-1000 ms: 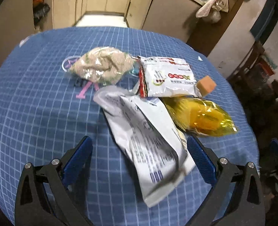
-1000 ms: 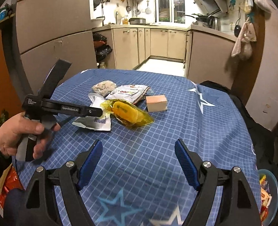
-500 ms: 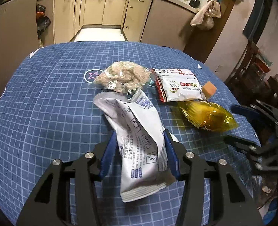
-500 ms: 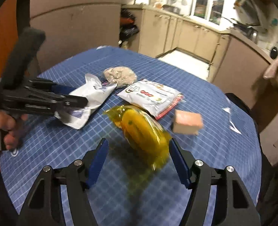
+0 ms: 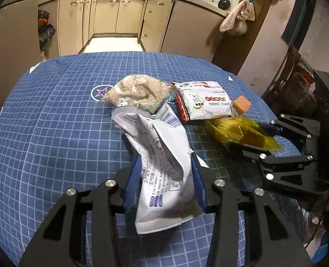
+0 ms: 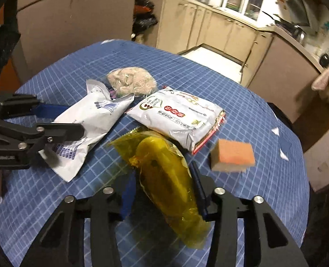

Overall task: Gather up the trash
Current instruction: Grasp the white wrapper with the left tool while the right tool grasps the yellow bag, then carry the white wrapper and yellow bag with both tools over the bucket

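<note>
My left gripper (image 5: pixel 164 169) is shut on a crumpled white wrapper (image 5: pixel 162 155), which also shows in the right wrist view (image 6: pixel 93 120). My right gripper (image 6: pixel 164 182) is shut on a yellow plastic bag (image 6: pixel 164 173); it also shows in the left wrist view (image 5: pixel 238 131). A white snack packet with red print (image 5: pixel 204 104) (image 6: pixel 177 115) and a clear bag of beige crumbs (image 5: pixel 140 93) (image 6: pixel 131 82) lie on the blue checked tablecloth (image 5: pixel 53 122).
An orange sponge (image 6: pixel 231 155) (image 5: pixel 241 104) lies right of the snack packet. The round table's edge falls away on the right, near a dark chair (image 5: pixel 293 77). Kitchen cabinets (image 5: pixel 120 13) stand behind the table.
My right gripper has moved in and shut on the yellow bag. My left gripper has shut on the white wrapper and keeps its hold, lifting its near end.
</note>
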The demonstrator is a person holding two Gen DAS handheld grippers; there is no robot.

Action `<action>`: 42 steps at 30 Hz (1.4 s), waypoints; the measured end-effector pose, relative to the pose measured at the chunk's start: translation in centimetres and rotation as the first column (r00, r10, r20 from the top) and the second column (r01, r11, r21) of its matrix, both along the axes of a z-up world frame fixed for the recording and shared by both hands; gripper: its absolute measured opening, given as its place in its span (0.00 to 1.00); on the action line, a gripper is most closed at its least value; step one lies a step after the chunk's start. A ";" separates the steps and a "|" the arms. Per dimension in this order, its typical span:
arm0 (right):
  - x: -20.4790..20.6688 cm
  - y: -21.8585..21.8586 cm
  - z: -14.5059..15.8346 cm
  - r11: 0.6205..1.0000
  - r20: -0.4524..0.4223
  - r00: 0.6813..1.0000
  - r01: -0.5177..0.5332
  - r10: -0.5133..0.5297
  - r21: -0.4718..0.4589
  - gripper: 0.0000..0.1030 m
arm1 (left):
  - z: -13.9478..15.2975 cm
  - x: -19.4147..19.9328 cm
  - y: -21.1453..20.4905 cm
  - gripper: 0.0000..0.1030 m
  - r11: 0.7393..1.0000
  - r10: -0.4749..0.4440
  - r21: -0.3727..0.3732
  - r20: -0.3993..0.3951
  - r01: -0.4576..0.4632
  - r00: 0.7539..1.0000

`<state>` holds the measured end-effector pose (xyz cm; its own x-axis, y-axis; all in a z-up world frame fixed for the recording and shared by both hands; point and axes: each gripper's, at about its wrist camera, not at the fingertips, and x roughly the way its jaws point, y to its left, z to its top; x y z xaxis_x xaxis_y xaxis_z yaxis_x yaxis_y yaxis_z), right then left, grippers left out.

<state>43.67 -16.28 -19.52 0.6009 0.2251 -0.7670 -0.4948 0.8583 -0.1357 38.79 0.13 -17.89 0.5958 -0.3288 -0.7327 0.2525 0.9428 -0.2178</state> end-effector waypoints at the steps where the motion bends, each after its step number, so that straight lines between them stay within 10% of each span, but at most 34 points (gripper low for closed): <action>1: -0.7 -0.3 0.2 1.000 0.013 1.000 0.015 -0.015 0.020 0.42 | 0.3 -0.5 -0.1 0.34 1.000 0.004 0.007 0.022 -0.004 1.000; 11: -13.9 -8.4 7.2 0.921 0.178 0.933 0.252 -0.313 0.298 0.41 | 5.4 -7.4 -2.5 0.33 0.997 -0.071 0.015 0.211 0.070 0.975; 19: -29.9 -20.2 10.8 0.765 0.269 0.722 0.550 -0.638 0.335 0.41 | 9.1 -14.6 -12.7 0.33 0.952 -0.304 0.064 0.327 0.300 0.895; 30: -46.9 -33.0 5.9 0.486 0.165 0.458 0.819 -0.874 0.306 0.41 | 6.6 -25.7 -28.2 0.33 0.790 -0.602 0.101 0.315 0.605 0.734; 42: -52.0 -39.6 -0.7 0.351 0.066 0.349 0.884 -0.935 0.308 0.41 | 1.7 -31.4 -36.7 0.33 0.690 -0.723 0.202 0.232 0.695 0.651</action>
<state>-8.37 -55.86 -20.23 0.6472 -0.4453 -0.6187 0.6287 0.7709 0.1028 7.42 -36.59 -16.14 0.3835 -0.6797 -0.6253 0.8862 0.4615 0.0419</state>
